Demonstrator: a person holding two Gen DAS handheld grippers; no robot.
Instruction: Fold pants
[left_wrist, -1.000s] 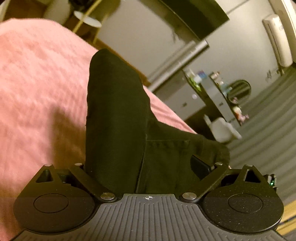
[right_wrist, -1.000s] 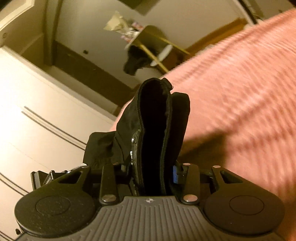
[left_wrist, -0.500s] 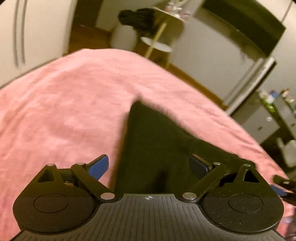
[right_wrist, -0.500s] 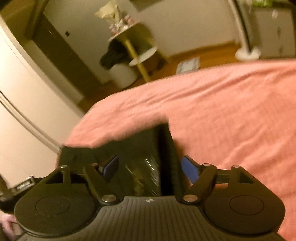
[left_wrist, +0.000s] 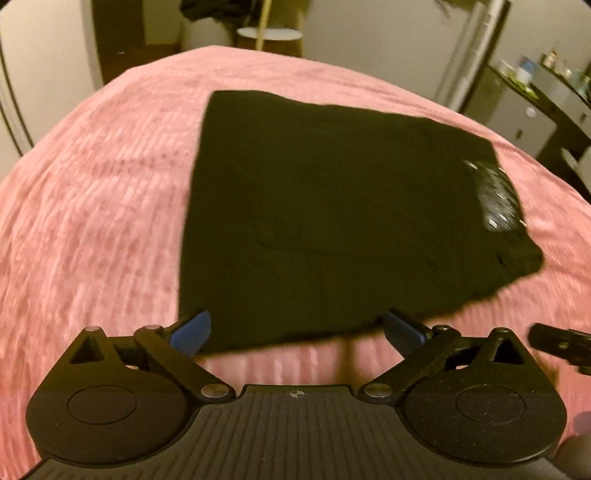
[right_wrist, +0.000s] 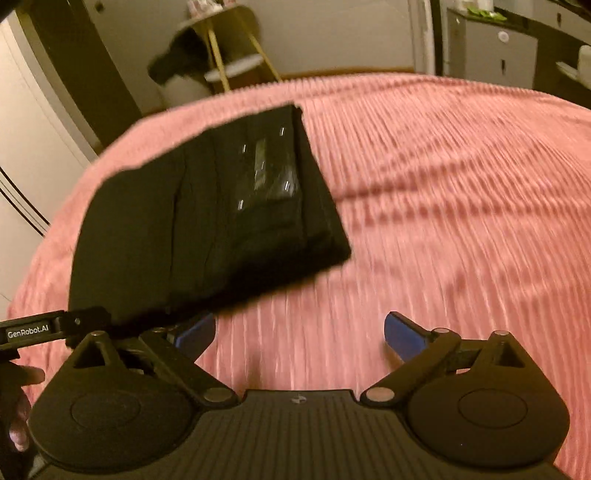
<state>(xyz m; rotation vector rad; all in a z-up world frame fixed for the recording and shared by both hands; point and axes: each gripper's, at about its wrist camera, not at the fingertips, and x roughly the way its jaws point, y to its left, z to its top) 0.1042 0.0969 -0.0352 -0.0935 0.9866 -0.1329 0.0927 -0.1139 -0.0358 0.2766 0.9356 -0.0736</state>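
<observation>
Jaws of the right gripper (right_wrist: 299, 334), just spread wide, and of the left gripper (left_wrist: 297, 334) stand released with nothing between their blue pads, the folded black fabric pants (left_wrist: 332, 206) lying flat ahead on the ribbed pink bedspread (right_wrist: 461, 206).

Black pants (left_wrist: 332, 206) on a pink ribbed bedspread (left_wrist: 96, 206).
I see blue pads (right_wrist: 195, 334) on my black gripper fingers; a glossy black label (right_wrist: 269, 173) glints on the pants.
</observation>
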